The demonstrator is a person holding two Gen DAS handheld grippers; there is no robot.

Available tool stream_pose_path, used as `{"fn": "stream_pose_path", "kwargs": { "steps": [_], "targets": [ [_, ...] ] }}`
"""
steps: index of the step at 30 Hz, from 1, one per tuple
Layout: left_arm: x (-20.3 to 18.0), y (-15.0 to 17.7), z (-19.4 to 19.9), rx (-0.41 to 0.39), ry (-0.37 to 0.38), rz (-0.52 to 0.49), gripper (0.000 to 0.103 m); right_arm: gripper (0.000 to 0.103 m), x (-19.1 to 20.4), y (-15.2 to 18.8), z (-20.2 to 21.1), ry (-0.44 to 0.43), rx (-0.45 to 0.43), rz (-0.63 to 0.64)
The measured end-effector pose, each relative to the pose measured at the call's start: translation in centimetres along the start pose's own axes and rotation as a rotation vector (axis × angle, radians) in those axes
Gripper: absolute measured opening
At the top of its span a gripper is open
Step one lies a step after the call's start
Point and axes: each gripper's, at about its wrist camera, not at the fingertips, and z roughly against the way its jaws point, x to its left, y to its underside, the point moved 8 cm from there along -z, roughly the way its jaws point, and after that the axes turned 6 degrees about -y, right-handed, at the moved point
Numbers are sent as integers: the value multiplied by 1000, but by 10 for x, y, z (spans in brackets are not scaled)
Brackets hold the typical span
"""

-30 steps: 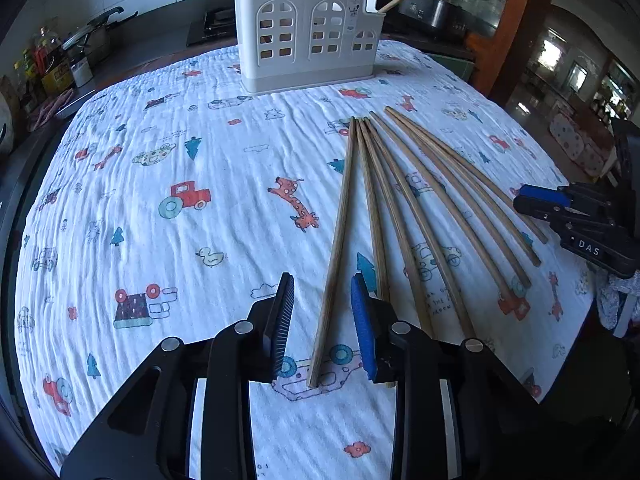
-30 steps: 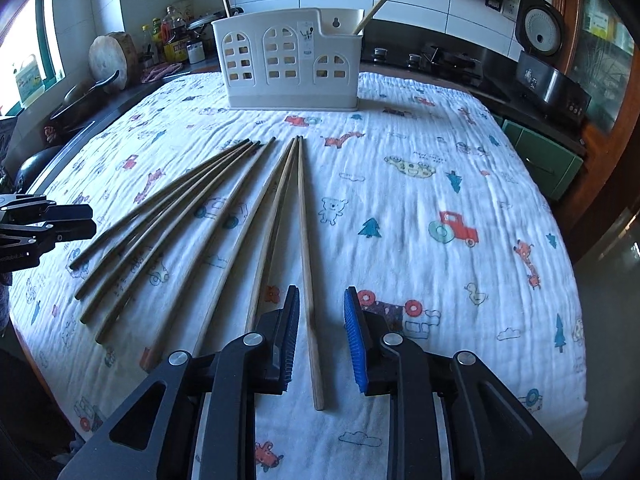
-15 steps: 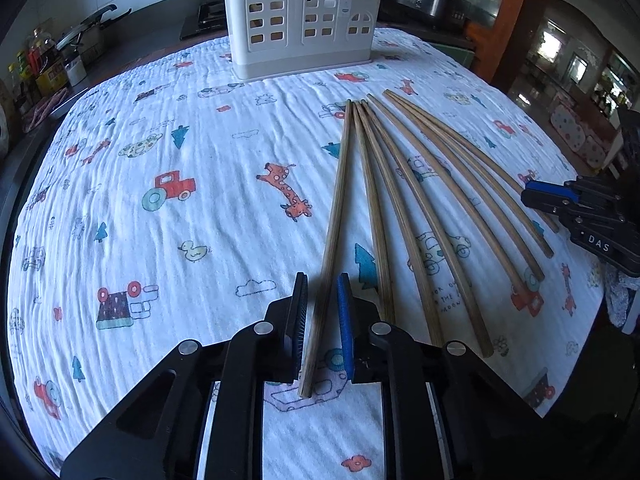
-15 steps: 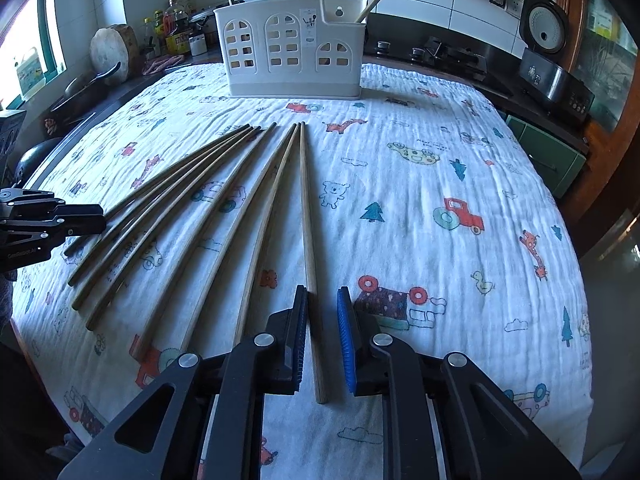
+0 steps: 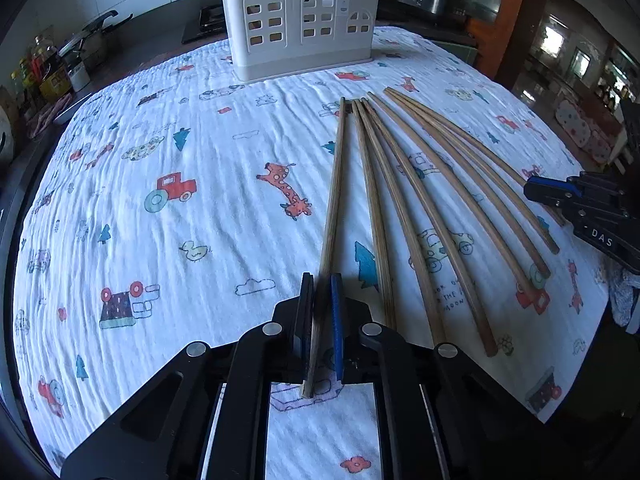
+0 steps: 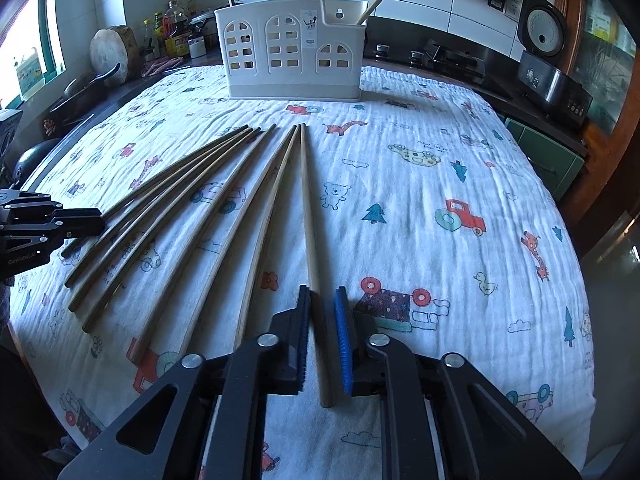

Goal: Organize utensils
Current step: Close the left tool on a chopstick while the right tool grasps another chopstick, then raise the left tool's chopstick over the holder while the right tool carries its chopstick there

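Several long wooden chopsticks lie fanned on a cartoon-print cloth point(image 5: 160, 152). My left gripper point(image 5: 321, 280) is shut on the leftmost chopstick point(image 5: 334, 184) near its thick end. My right gripper point(image 6: 322, 294) straddles the rightmost chopstick point(image 6: 307, 208); its jaws are narrow but a gap remains on the blue-pad side. A white utensil holder point(image 5: 300, 20) stands at the far edge of the table and holds two sticks; it also shows in the right wrist view point(image 6: 290, 52).
Each gripper shows in the other's view, the right one point(image 5: 588, 208) at the right edge and the left one point(image 6: 36, 228) at the left edge. A counter with bottles point(image 6: 176, 28), a rice cooker point(image 6: 542, 28) and a stove point(image 6: 452, 60) lies behind the table.
Both grippers' jaws have narrowed around their chopsticks. The left one has closed fully on the leftmost chopstick. Both have moved forward a little.
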Motion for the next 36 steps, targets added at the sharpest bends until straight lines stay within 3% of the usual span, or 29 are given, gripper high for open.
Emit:
{"fn": "stream_pose_path", "kwargs": {
  "steps": [20, 29, 36],
  "targets": [
    [5, -9, 37, -67, 10, 22, 5, 7, 9, -19, 39, -18, -102, 10],
    [10, -44, 77, -193, 9, 35, 5, 7, 19, -61, 74, -25, -220, 48],
    [15, -76, 85, -240, 41, 57, 5, 7, 20, -96, 83, -38, -274, 53]
  ]
}}
